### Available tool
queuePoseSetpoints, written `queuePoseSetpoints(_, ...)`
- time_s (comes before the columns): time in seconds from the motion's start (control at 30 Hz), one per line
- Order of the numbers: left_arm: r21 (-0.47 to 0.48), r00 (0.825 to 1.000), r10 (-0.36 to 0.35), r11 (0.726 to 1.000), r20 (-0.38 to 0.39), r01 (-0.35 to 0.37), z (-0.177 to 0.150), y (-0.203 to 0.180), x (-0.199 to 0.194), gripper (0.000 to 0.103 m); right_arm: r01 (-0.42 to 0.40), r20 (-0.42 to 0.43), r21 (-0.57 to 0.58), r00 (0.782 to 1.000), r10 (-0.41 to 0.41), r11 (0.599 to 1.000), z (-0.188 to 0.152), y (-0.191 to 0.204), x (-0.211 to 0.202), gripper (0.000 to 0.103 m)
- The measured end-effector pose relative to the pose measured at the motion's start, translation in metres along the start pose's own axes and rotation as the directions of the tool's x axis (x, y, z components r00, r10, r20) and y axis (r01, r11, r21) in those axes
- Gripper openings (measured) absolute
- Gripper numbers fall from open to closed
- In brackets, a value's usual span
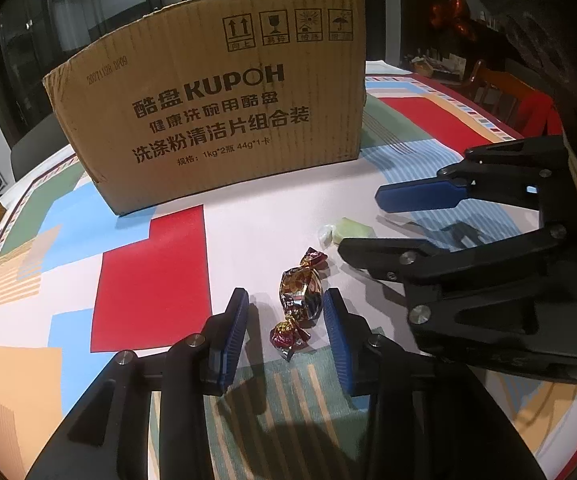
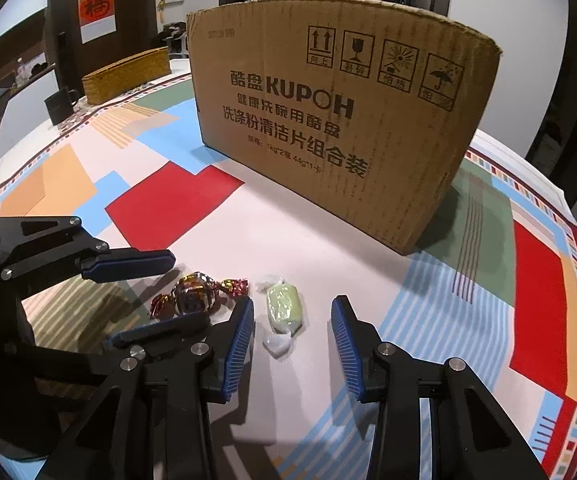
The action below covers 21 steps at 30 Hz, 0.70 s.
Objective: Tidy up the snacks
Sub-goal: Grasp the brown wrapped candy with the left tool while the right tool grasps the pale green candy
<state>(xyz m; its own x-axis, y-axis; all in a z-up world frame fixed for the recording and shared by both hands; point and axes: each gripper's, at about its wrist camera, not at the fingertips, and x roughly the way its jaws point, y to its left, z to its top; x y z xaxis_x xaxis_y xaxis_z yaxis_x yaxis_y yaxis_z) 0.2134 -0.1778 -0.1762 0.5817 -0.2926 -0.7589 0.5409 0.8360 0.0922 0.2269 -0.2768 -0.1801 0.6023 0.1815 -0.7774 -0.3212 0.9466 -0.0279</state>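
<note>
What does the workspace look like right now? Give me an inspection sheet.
Surface: table under a colourful patterned cloth.
Job's things: foil-wrapped candy and pale green candy lie side by side; cardboard box stands behind them.
Clutter: woven basket and dark mug at the far edge.
Grippers: left gripper straddles the foil candy, right gripper the green one; pads not pressing.
Cables: nothing seen.
Surroundings: dark windows, wooden chair.

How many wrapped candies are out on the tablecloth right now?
2. A brown-and-gold foil candy lies between the left gripper's fingers; a pale green candy lies between the right gripper's fingers. Both are in front of the cardboard box, which may hide others.
</note>
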Motion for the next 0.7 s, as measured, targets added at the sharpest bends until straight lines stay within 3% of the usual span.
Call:
queuePoseSetpoints(0.27,0.000,1.000,-0.014,1.000,-0.002,0.014,0.0016,-0.0001,0.0027,0.033,-0.022,-0.014,-0.002,1.000,0.022,1.000,0.0027,0.0005,0.0058,0.035)
queuePoseSetpoints(0.4,-0.005,1.000,-0.015,1.000,-0.002,0.015,0.0018,0.0006,0.0031,0.022,-0.025,-0.034,-0.020,0.999,0.025,0.999,0.0021,0.0027,0.0096,0.026)
queuePoseSetpoints(0.7,-0.022,1.000,-0.012,1.000,-0.003,0.011,0.0014,0.0036,0.0031,0.021,-0.046,-0.031,-0.024,0.999,0.045,0.999,0.0000,0.0054,0.0089,0.020)
